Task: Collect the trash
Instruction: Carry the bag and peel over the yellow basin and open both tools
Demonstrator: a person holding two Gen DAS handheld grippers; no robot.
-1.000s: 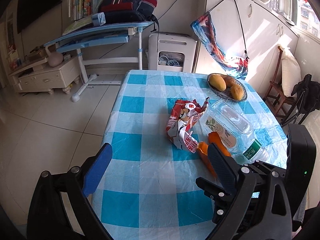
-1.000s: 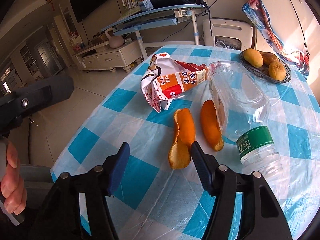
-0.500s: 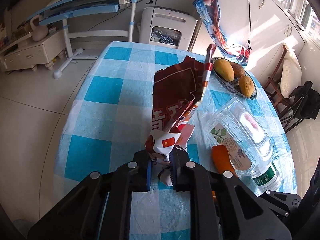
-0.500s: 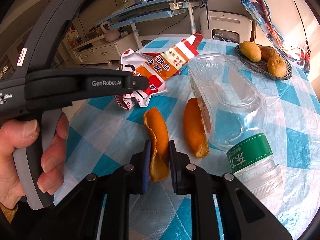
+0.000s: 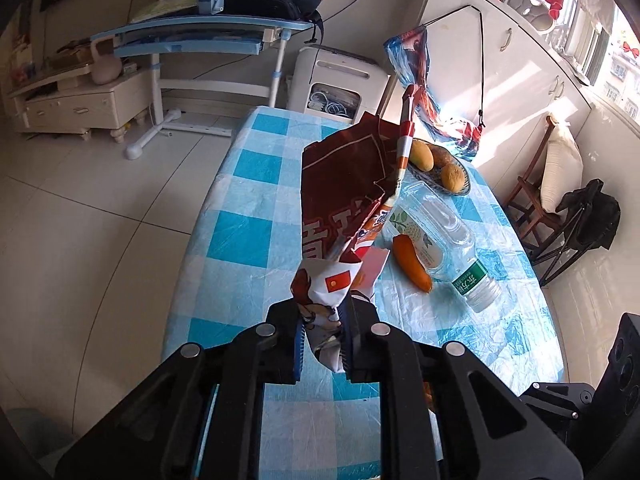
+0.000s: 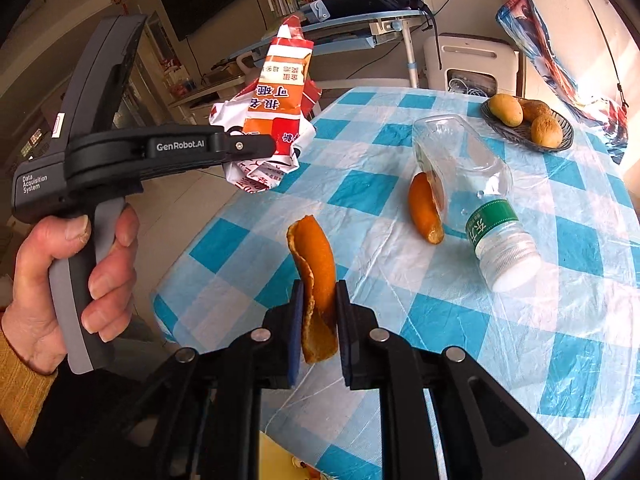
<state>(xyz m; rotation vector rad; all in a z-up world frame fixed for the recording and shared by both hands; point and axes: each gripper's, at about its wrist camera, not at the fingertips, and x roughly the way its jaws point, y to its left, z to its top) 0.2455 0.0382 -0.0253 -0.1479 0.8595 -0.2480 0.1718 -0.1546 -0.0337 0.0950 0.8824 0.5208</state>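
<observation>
Trash is already off the table [image 6: 400, 312] in both grippers. Near the bottom of the left wrist view, the left gripper [image 5: 322, 332] is clenched on the crumpled lower end of a snack wrapper [image 5: 348, 200], which stands up from the jaws, its dark red side facing the camera, clear of the blue-and-white checked cloth. The right wrist view shows the same wrapper from its orange-and-white printed side, hanging at the far left, beyond the table's edge, with a hand [image 6: 64, 280] wrapped around the grey handle of that tool.

The right gripper [image 6: 318, 320] is grasping a curled strip of orange peel [image 6: 314, 280]; its pads press on both sides, and the peel's tip curls up above the cloth.

On the table a second peel [image 6: 424, 208] lies against the side of a crushed clear plastic bottle [image 6: 472, 184], which rests on its side with its white cap toward the near edge. Farther right, toward the far end of the table, a dark wire basket [image 6: 524, 134] holds three yellowish-brown fruits.
</observation>
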